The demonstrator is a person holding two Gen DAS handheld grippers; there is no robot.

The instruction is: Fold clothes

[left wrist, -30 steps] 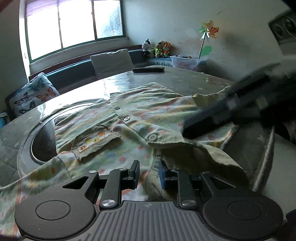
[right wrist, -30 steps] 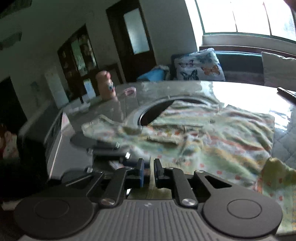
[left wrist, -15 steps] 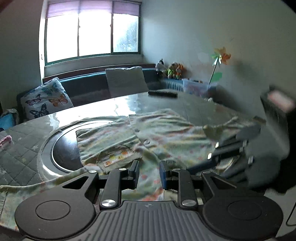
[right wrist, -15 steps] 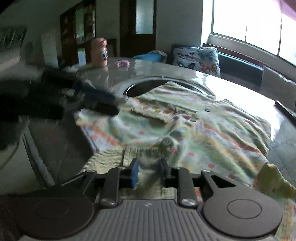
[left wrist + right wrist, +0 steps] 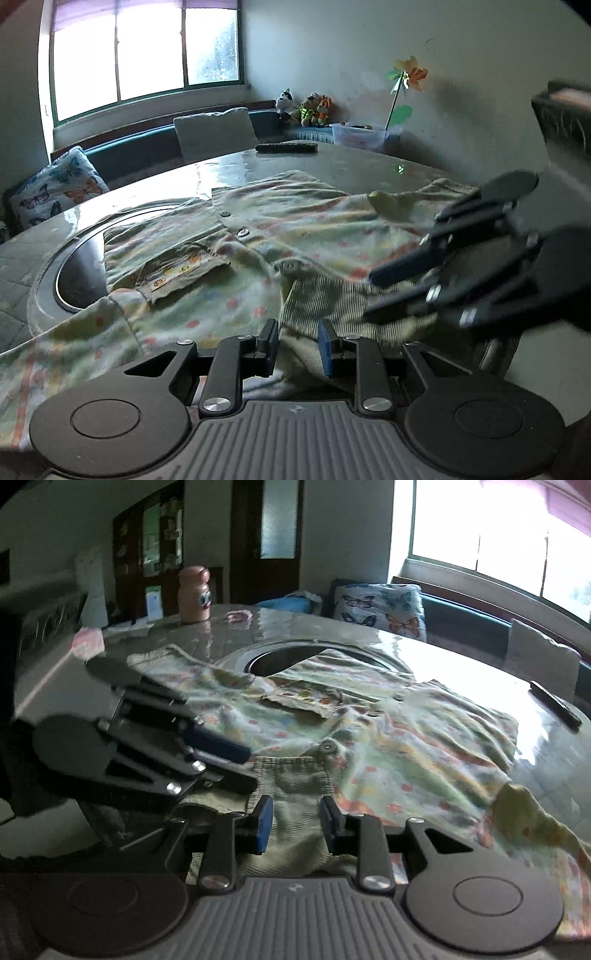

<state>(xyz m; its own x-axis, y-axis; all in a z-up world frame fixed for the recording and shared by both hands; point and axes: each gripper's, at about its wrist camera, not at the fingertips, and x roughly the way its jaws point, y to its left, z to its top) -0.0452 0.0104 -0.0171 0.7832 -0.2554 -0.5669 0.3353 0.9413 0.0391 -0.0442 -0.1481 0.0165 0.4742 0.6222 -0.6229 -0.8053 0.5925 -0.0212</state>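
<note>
A: Nearest first. The left gripper [image 5: 297, 341] sits low over the ribbed collar [image 5: 325, 306] of the shirt [image 5: 295, 229]. Its fingers [image 5: 269, 338] stand a little apart, cloth showing in the gap, nothing pinched

B: And the right gripper [image 5: 297, 823]?

A: Same spot from the other side, just beside the left. Its fingers [image 5: 263, 821] are opening, with the collar [image 5: 295, 779] between them but not pressed. Neither one has hold of anything yet

B: So the shirt just lies there?

A: Flat on the tabletop [image 5: 229, 173], buttons up, pocket [image 5: 184, 269] over the round hole [image 5: 81, 277]. One sleeve [image 5: 535, 823] trails off the near edge

B: How would you do it well?

A: My guess is they're setting up a collar grasp. Take both layers, each gripper at its own shoulder, so they don't crowd. Lift evenly, and keep cloth from sagging into the hole. The remote [image 5: 286, 147] at the far side is well clear
</note>
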